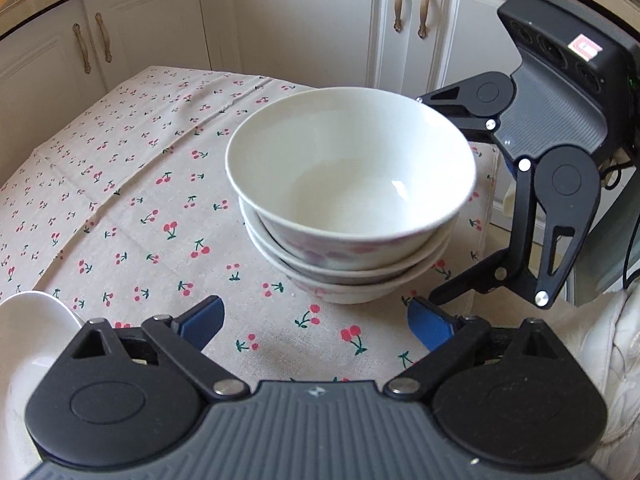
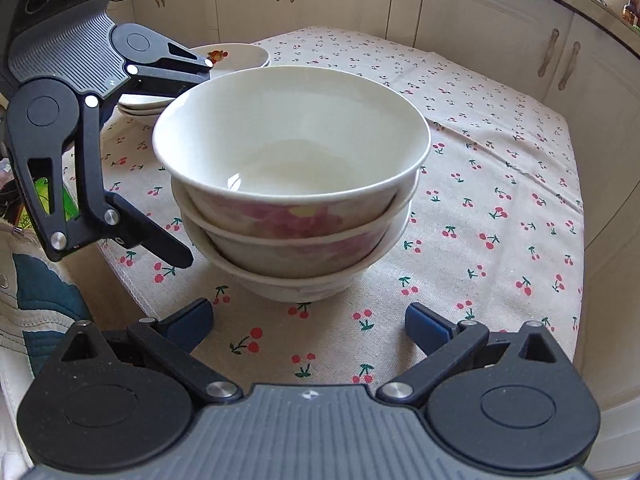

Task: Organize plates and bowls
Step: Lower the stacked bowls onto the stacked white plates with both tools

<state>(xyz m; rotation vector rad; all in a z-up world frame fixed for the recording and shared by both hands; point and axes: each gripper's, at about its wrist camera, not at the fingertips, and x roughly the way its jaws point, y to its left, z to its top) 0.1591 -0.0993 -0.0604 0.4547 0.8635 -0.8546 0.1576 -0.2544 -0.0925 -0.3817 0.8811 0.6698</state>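
Observation:
A stack of three white bowls with pink flower prints (image 1: 352, 200) stands on the cherry-print tablecloth (image 1: 140, 184); it also shows in the right wrist view (image 2: 292, 184). My left gripper (image 1: 316, 322) is open and empty, just short of the stack. My right gripper (image 2: 308, 322) is open and empty, facing the stack from the other side. In the left wrist view the right gripper (image 1: 436, 200) stands open to the right of the bowls. In the right wrist view the left gripper (image 2: 192, 160) stands open to their left. A stack of plates (image 2: 236, 60) lies behind it.
A white dish (image 1: 28, 344) lies at the lower left of the left wrist view. Cream cabinet doors with bronze handles (image 1: 412, 4) stand behind the table. The table's edge (image 2: 576, 216) runs along the right. Cloth and clutter (image 2: 36, 304) lie at the left.

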